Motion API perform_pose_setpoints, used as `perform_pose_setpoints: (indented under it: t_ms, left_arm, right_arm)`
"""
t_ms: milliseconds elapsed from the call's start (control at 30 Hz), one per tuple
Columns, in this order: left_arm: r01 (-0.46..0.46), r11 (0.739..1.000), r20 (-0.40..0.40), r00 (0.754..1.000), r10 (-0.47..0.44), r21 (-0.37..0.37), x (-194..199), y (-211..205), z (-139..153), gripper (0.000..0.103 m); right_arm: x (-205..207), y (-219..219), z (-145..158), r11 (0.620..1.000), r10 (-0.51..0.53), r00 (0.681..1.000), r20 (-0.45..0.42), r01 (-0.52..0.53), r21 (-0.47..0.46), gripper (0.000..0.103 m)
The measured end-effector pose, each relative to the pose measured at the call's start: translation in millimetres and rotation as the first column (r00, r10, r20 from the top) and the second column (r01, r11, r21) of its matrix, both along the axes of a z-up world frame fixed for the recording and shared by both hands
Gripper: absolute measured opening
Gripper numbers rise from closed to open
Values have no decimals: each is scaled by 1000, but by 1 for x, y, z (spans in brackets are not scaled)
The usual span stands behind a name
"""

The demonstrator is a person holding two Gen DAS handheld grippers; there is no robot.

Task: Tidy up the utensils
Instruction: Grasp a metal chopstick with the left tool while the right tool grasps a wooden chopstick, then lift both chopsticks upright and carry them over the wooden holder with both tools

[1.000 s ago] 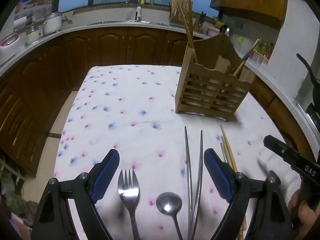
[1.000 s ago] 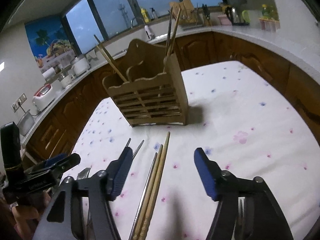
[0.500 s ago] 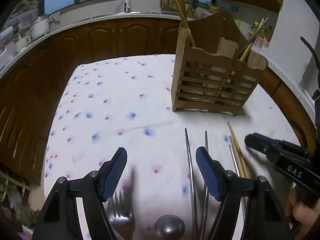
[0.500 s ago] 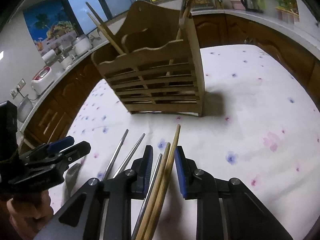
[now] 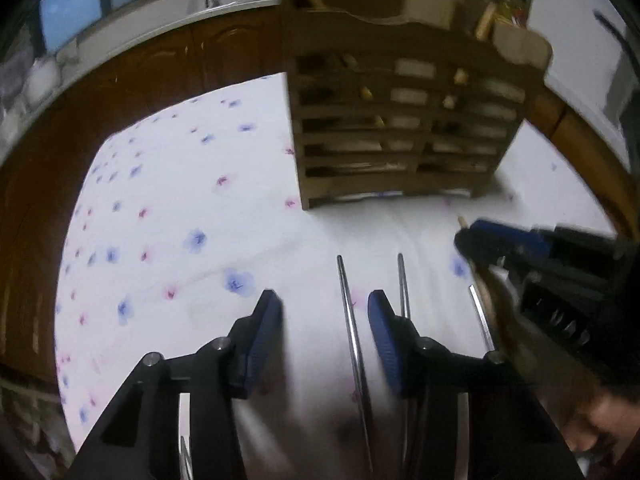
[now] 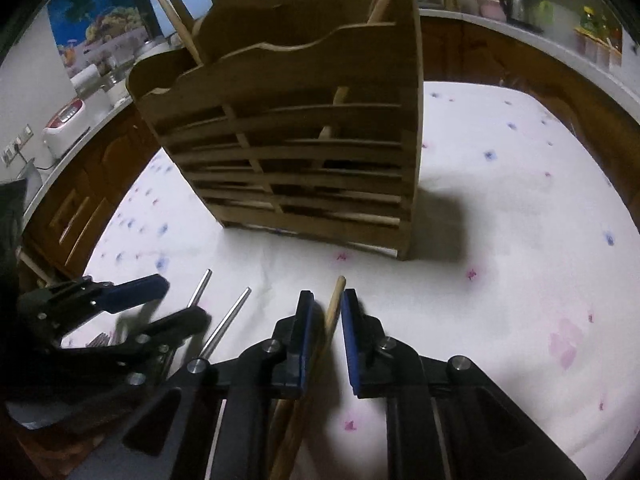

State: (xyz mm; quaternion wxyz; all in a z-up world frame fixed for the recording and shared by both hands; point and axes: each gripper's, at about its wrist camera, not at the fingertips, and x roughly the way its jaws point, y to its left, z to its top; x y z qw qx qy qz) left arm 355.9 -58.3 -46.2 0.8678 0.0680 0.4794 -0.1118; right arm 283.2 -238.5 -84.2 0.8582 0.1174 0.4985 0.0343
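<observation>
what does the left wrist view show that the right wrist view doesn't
Only the left wrist view: the left gripper closing with one metal chopstick between its jaws, not yet pinched.

Only the right wrist view: the right gripper closing on the wooden chopsticks, a fork on the cloth, and a rice cooker on the counter.

Both: the wooden utensil holder, the floral tablecloth, and both grippers.

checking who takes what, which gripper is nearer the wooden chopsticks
Right. The right gripper has its closing jaws around the wooden chopsticks. The left gripper is off to the side, over the metal chopsticks.
</observation>
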Motion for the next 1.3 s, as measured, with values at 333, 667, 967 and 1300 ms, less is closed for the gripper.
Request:
perform_pose_setpoints:
  t_ms: [333, 667, 967, 1300]
  left_arm:
    - [6, 998, -7, 1000, -6, -63, 7, 6, -3, 4]
    - [7, 983, 49, 999, 2, -182, -24, 20, 31, 3]
    - [7, 961, 125, 992, 28, -275, -71, 41, 81, 3]
    - [43, 941, 248, 968, 44, -337, -139, 68, 141, 3]
  right_arm:
    - [-6, -7, 2, 1000, 1, 1000, 6, -1, 23, 6]
    - [-27, -19, 22, 997, -18, 999, 48, 15, 78, 5]
    - [-51, -22, 70, 994, -38, 988, 149, 22, 108, 5]
    - [-87, -24, 136, 994, -51, 953, 300, 20, 107, 5]
